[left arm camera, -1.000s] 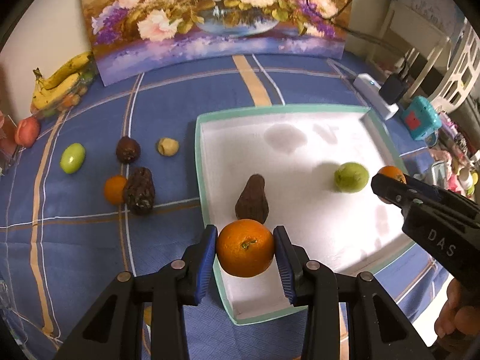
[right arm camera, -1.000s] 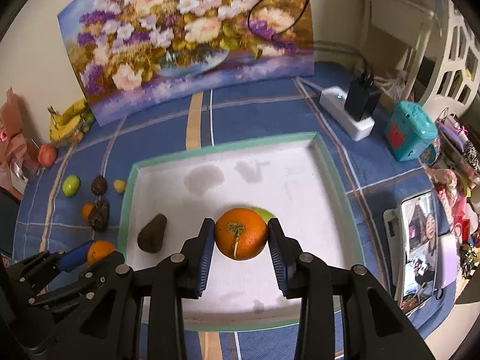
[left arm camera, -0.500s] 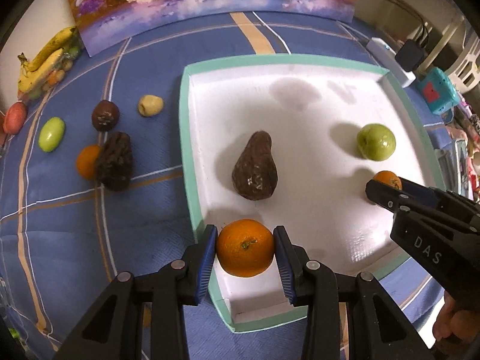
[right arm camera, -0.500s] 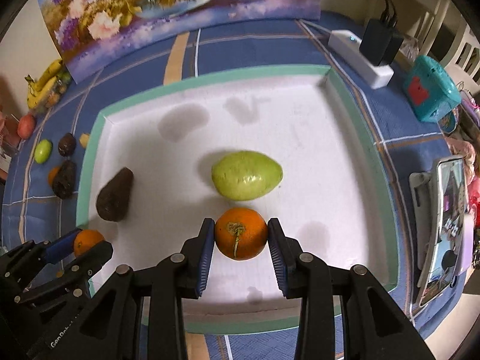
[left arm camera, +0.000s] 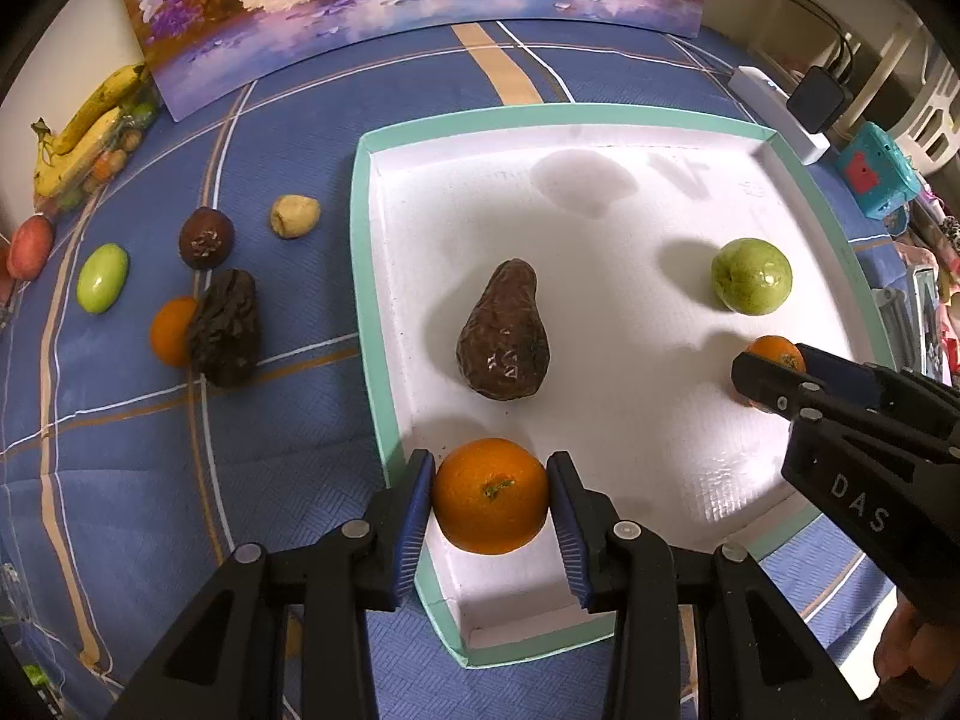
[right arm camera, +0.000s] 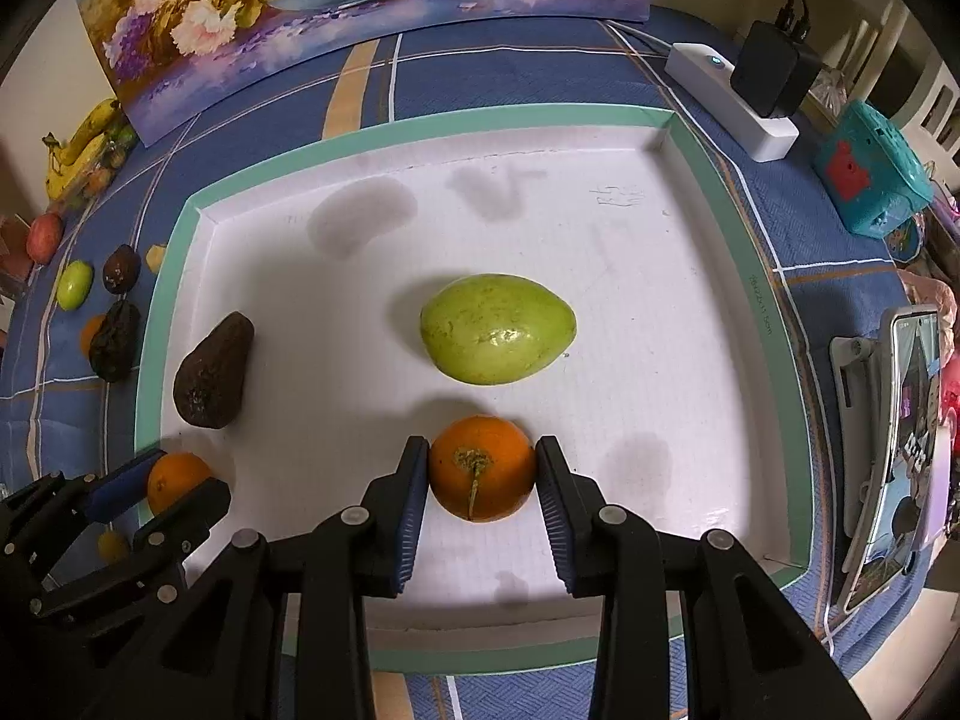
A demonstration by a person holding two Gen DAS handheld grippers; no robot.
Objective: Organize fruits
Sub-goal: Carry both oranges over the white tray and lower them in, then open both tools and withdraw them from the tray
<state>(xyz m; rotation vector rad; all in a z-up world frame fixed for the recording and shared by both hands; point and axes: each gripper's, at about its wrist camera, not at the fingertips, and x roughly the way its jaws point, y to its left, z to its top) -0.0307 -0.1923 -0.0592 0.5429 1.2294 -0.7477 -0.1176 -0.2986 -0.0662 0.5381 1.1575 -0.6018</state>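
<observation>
Oranges have come down onto the white tray (left arm camera: 600,420); left gripper (left arm camera: 489,498) is easing off its orange (left arm camera: 489,495); right gripper (right arm camera: 482,471) clamps its orange (right arm camera: 482,468); release looks imminent.

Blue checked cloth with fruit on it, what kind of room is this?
Probably a home: a flower painting leans behind the blue checked cloth, a white power strip with charger lies on it, and yellow bananas sit nearby.
</observation>
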